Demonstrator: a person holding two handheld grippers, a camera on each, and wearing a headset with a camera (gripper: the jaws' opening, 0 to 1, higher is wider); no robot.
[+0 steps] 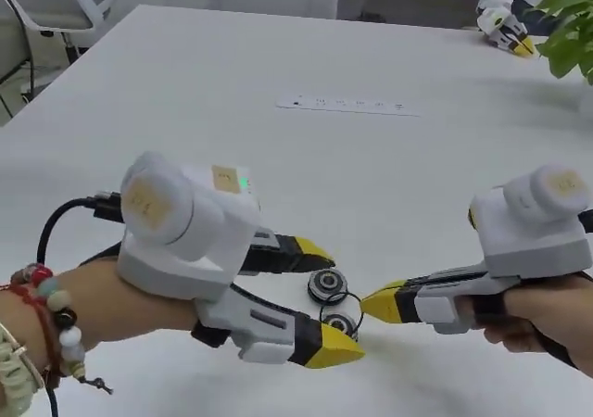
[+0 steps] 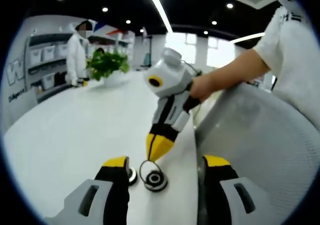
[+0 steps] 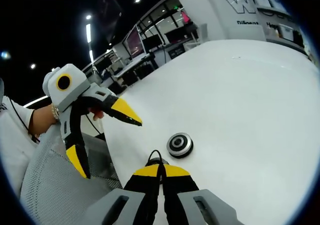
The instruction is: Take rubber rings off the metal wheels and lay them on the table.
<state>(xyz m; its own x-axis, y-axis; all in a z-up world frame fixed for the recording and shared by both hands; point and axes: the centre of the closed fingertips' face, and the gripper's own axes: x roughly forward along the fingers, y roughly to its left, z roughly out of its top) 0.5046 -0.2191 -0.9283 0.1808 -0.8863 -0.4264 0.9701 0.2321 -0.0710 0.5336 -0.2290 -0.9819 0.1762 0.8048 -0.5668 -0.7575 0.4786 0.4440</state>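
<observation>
**Head view:** On a smooth white table (image 1: 371,176), the white-bodied, yellow-tipped left gripper (image 1: 334,298) stands with its jaws spread wide. They flank two small round wheels, the far metal wheel (image 1: 326,285) and the near metal wheel (image 1: 339,325), seemingly to fence them in while a ring is pulled. The right gripper (image 1: 382,304) reaches in from the opposite side. Its jaws are pressed together on a thin black rubber ring (image 1: 358,297) that loops out from the near metal wheel.

**Left gripper view:** The left gripper's two yellow tips sit well apart with nothing between them, and the near metal wheel (image 2: 155,181) lies flat on the table just ahead. The far metal wheel (image 2: 131,175) peeks from behind one jaw. The right gripper (image 2: 159,149) points steeply down, pinching the ring (image 2: 141,168), a slack, wiry loop hanging beside the wheel. The steep angle looks chosen to peel the band upward.

**Right gripper view:** The right gripper (image 3: 161,171) has its jaws clamped tip to tip, with an arc of the ring (image 3: 155,154) showing just above them. The far metal wheel (image 3: 179,144) is a glossy disc of concentric dark and silver bands, lying close by on the matte tabletop. The left gripper (image 3: 102,135) hangs agape at the table edge. Whether the ring is fully free of its wheel cannot be told.
</observation>
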